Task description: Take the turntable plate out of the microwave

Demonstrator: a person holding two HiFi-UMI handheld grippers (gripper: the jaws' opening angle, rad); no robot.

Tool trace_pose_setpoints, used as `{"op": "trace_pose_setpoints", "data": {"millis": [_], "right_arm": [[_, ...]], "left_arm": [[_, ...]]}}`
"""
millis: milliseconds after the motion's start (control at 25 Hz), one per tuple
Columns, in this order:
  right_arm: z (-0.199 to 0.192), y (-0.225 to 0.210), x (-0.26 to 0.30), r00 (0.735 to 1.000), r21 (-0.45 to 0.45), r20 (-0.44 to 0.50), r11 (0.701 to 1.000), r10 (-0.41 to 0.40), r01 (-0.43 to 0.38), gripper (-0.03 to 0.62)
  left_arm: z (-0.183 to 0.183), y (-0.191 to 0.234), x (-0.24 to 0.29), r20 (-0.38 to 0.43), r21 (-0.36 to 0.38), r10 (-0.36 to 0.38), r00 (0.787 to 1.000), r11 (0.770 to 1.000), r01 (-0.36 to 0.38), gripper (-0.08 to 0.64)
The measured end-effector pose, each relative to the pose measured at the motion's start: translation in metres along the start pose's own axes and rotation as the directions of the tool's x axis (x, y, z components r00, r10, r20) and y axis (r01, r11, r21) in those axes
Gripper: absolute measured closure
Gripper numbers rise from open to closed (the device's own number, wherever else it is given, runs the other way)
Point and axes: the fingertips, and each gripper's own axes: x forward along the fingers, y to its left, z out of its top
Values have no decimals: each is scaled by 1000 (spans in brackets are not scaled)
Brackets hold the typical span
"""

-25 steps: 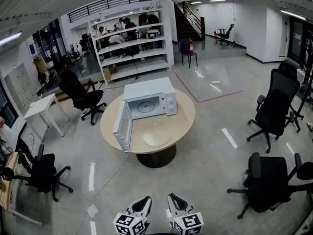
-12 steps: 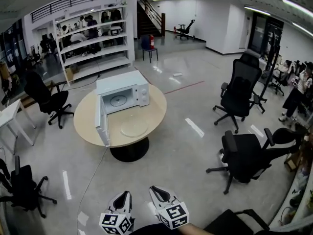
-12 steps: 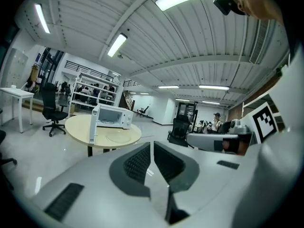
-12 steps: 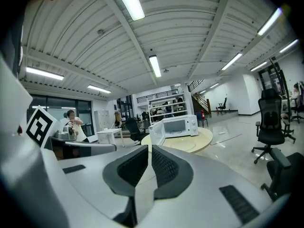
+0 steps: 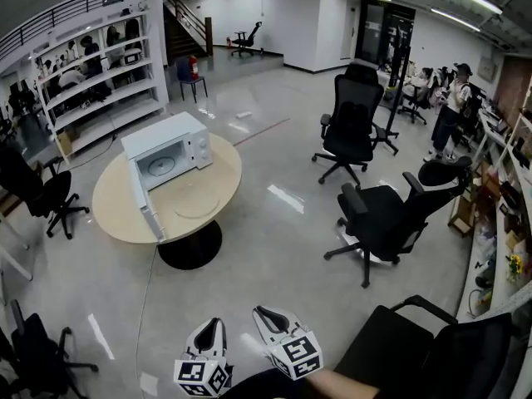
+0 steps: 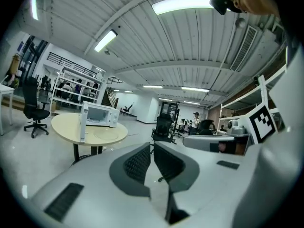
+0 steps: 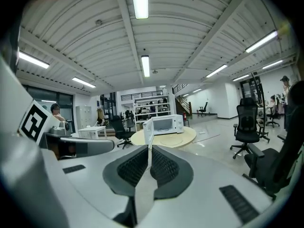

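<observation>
Head view, upper left: the microwave (image 5: 166, 158) stands with its door open on the round tabletop (image 5: 116, 219), and the plate (image 5: 197, 202) seems, faintly, to lie out in front of it. The left gripper (image 5: 214, 324) and right gripper (image 5: 263, 313), bottom centre, have their jaws pressed together and hold nothing. The job looks done, so best keep well apart from the plate.

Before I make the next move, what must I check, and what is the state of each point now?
1. Turntable plate out of the microwave: ok, it lies on the table by the open door.
2. Left claw free: ok, shut, nothing in it.
3. Right claw free: ok, shut, nothing in it.
4. Table within reach: not ok, it stands far across the floor.
5. Plate undamaged: cannot tell, too small.
</observation>
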Motion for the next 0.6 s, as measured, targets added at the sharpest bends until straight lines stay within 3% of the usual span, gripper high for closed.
{"op": "trace_pose_setpoints", "data": {"millis": [320, 600], "right_arm": [[0, 14, -17, 1000, -56, -8, 998, -21, 20, 555], [1, -8, -42, 1000, -48, 9, 999, -2, 2, 555]], "left_arm": [[-6, -12, -14, 21, -8, -35, 999, 999, 36, 491], [-14, -45, -7, 21, 47, 12, 1000, 999, -13, 491]]}}
